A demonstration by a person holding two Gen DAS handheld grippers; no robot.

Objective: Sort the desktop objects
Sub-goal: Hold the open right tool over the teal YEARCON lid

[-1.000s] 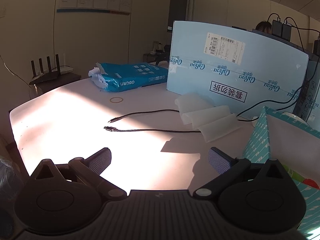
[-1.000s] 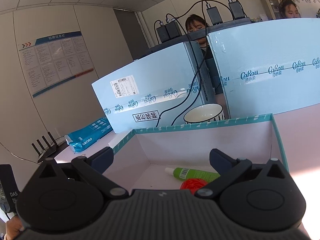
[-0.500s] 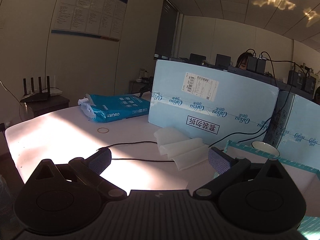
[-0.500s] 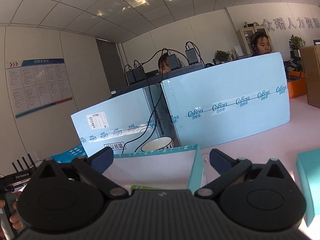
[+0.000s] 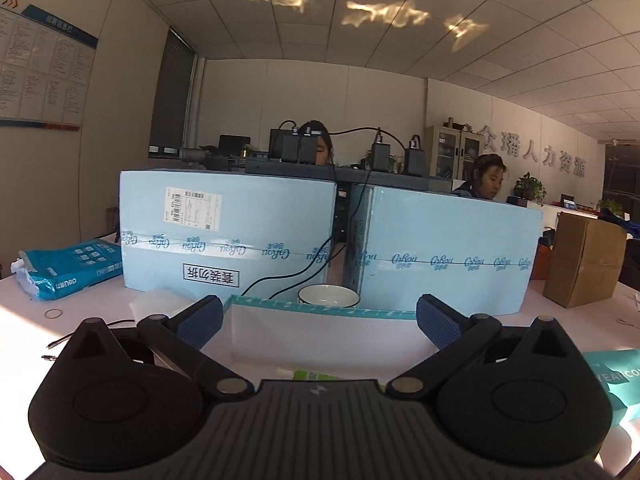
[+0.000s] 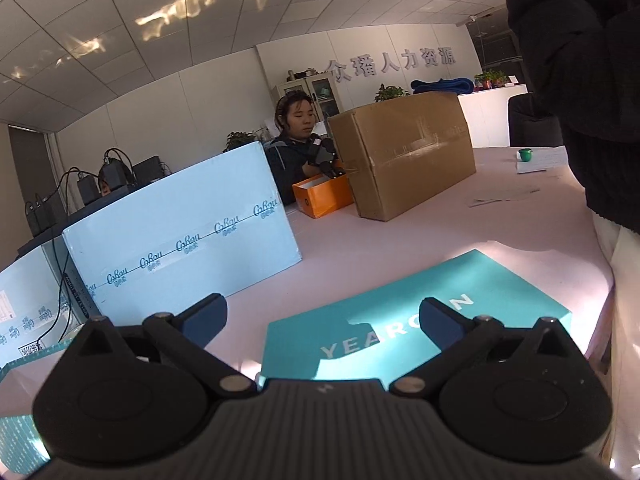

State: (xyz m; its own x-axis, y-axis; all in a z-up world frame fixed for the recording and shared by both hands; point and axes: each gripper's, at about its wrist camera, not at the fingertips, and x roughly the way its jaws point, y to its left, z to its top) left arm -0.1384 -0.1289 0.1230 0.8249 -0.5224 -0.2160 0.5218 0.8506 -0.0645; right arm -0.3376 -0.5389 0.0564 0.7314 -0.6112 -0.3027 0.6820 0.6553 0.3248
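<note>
- Counting the things on the pale desk (image 6: pixel 400 236): one open teal-rimmed box (image 5: pixel 320 312), one teal lid (image 6: pixel 400 328), one white bowl (image 5: pixel 328 295), two light-blue cartons (image 5: pixel 228 236).
- The left gripper (image 5: pixel 318 320) is held over the box, jaws spread, nothing between them.
- The right gripper (image 6: pixel 322 318) is held above the lid, jaws spread and empty.
- A brown carton (image 6: pixel 404 156) is seen beyond the lid.
</note>
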